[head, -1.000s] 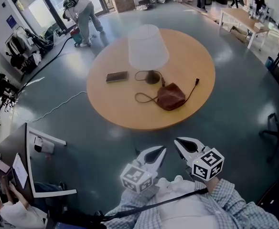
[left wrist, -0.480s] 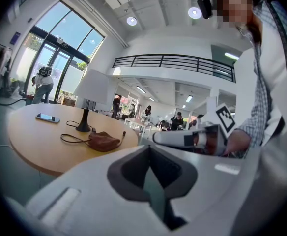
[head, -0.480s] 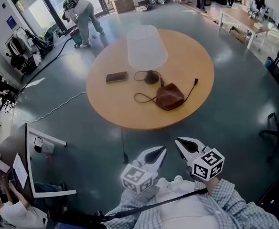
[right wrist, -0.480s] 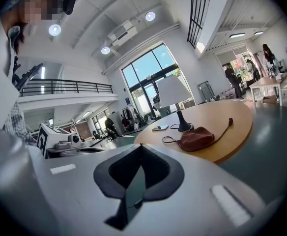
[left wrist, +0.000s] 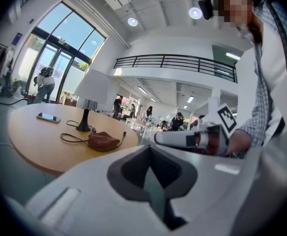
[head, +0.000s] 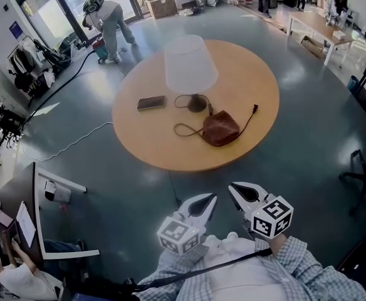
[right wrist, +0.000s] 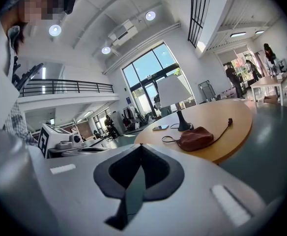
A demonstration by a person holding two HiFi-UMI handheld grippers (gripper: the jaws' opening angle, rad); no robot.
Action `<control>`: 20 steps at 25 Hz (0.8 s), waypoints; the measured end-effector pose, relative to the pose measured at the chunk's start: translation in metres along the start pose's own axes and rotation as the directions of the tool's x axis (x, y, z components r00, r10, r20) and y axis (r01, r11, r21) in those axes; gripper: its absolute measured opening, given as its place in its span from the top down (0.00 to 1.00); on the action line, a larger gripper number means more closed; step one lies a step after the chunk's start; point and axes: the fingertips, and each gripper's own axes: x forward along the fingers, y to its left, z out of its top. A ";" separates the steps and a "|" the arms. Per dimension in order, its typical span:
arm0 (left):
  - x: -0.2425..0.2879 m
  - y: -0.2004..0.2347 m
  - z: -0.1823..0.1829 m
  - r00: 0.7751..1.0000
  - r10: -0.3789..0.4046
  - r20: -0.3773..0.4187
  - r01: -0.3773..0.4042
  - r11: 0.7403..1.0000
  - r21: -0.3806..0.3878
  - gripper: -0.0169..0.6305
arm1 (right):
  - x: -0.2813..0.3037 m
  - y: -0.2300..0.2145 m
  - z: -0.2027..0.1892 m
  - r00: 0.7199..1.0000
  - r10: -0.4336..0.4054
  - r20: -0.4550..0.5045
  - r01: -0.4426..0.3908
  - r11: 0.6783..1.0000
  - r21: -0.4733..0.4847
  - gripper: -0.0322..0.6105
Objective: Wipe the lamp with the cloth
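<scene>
The lamp point(head: 190, 64) has a white shade and a dark base and stands upright on the round wooden table point(head: 170, 146). Its cord runs to a plug point(head: 256, 110). The brown cloth point(head: 220, 128) lies bunched just in front of the base. Both grippers are well short of the table, close to my body. My left gripper point(head: 209, 197) and right gripper point(head: 235, 187) are side by side, both shut and empty. The lamp point(left wrist: 92, 90) and cloth point(left wrist: 103, 141) show far ahead in the left gripper view. In the right gripper view the lamp point(right wrist: 175, 95) and cloth point(right wrist: 196, 138) are also distant.
A phone point(head: 152, 103) lies on the table, left of the lamp. A person point(head: 108, 17) bends over at the back left. A desk point(head: 39, 199) with someone seated is at the lower left. A white cable point(head: 76, 140) trails on the floor and a chair point(head: 365, 162) stands right.
Both grippers stay shut in the same place. Nothing on the table has moved; the head view has only drifted slightly.
</scene>
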 end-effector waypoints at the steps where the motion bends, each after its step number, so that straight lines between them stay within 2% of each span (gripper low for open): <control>1: 0.001 -0.001 0.001 1.000 0.003 0.001 -0.003 1.000 0.000 0.97 | -0.002 0.000 0.001 1.000 0.001 0.000 -0.001 1.000 0.000 0.95; 11: 0.014 -0.010 0.005 0.999 0.039 0.018 -0.039 0.999 0.023 0.97 | -0.035 -0.027 0.004 1.000 -0.013 0.020 0.013 1.000 0.005 0.95; 20: 0.024 0.009 0.016 0.996 0.077 0.032 -0.078 0.997 0.018 0.97 | -0.039 -0.055 -0.003 0.999 -0.041 0.001 0.041 0.998 0.044 0.95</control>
